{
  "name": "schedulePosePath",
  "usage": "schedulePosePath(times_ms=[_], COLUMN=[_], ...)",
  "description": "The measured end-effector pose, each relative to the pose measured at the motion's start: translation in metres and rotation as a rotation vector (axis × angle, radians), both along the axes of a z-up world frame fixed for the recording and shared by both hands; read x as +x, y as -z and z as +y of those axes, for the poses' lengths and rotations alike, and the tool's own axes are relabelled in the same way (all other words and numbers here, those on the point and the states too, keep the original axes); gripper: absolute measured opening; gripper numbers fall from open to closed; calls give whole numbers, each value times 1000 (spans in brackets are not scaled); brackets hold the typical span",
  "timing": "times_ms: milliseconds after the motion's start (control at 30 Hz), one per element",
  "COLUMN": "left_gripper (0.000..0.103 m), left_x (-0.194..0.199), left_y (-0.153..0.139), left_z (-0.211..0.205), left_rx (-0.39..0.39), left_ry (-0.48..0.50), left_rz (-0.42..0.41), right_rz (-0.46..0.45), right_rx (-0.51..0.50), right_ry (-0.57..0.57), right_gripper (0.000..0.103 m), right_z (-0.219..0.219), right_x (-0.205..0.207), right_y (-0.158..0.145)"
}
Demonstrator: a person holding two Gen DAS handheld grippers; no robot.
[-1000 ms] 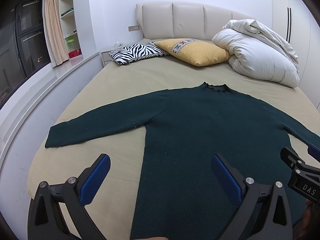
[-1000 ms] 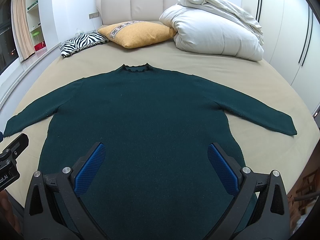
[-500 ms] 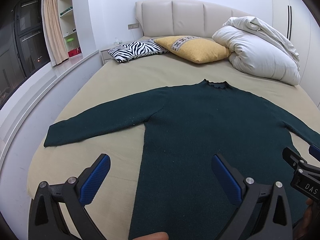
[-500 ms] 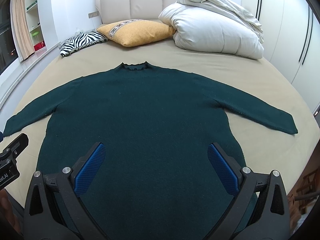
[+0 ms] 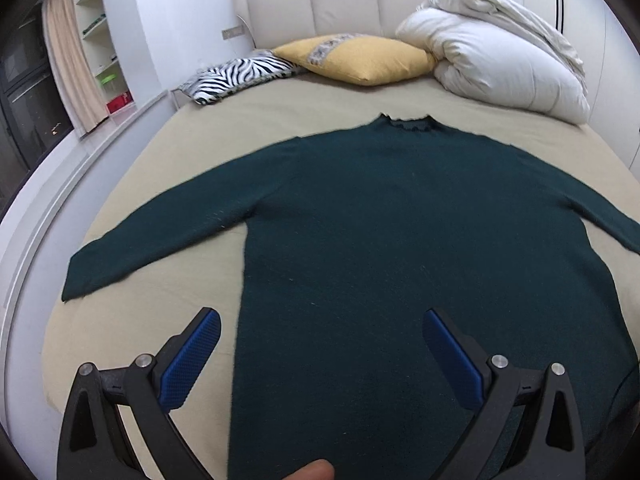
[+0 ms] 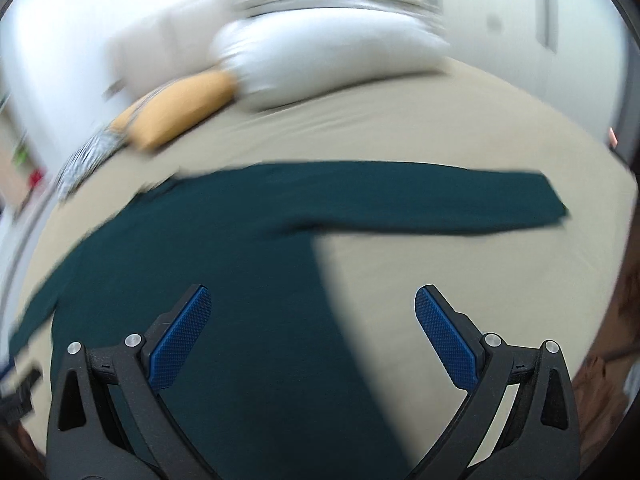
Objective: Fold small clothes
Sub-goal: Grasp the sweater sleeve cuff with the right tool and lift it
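Dark green knit fills most of both my views: the sweater lies flat and face up on the bed, collar toward the headboard at the top of the frame, both sleeves spread out to the sides. I read that layout as the starting pose for a fold, with nothing yet doubled over. My left gripper hangs over the lower left part of the body panel, jaws spread wide and holding nothing; its left finger sits over bare sheet and its right over the knit, so the side seam runs up between them. My right gripper is likewise released and empty, and its view is smeared with blur, so I trust only the broad shapes there: the right sleeve stretches across the middle of the frame toward the right edge, its cuff near the right side of the bed, and the body's right edge runs down between the fingers. I judge the right side is lining up on that sleeve or the seam below it, which would be the sensible first fold inward. A yellow pillow, a zebra pillow and a white duvet are heaped at the top of the frame, well apart from the sweater, leaving room to work. A fingertip shows at the bottom edge of the left view. The knit looks soft and limp, so I expect it to sag and drag if pinched at one point only.
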State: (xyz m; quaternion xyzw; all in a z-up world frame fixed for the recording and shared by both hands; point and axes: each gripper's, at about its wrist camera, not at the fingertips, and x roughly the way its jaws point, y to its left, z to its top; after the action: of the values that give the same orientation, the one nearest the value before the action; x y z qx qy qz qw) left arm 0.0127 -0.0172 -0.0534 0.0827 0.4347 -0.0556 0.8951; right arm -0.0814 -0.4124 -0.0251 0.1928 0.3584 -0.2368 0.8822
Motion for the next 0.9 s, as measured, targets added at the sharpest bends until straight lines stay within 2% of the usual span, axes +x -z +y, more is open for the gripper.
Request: schedulePosePath(times_ms=[133,200,267,367,400,467,567,633,700,733,767,833,900], left_gripper=[103,103,103,103,103,103,103,103,103,103,103,103,102], left_x=[10,20,28,38,40,49,55,62,65,65,66,70,75], left_y=[2,3,5,6,9,14,19,23,23,22,22,21,21], left_z=[-9,-14,-21,-29,-32,-40,-38,-34,-28,-24,-19,-12,-6], left_rx=[-79,-148,-188,-290,-297,-253,-260,-283,-298,-309,-325,-366,-411], left_ry=[36,62,81,105,100,110,69,46,46,47,47,43,42], left_rz=[21,42,62,51,68,126,158,178,177,173,171,170,174], right_rz=[-53,-85,-114,-160,-161,-183,-209,-205,-196,-200,-201,-189,-175], right_rx=[105,142,212,341,378,445,424,419,432,449,465,433,367], right_ry=[236,337,406,455,465,480,462,429,411,410,410,401,343], right_gripper=[102,96,93,86,81,69,66,54,24,19,8,8,7], right_z=[-125,-180,-229,-284,-296,-315,-330,-338,-351,-358,-360,-351,-328], right_x=[-42,-64,-80,-90,-89,-86,-72,-54,-37,-33,-24,-20,-9], right_y=[17,28,43,69,79,96,104,106,108,110,103,92,71])
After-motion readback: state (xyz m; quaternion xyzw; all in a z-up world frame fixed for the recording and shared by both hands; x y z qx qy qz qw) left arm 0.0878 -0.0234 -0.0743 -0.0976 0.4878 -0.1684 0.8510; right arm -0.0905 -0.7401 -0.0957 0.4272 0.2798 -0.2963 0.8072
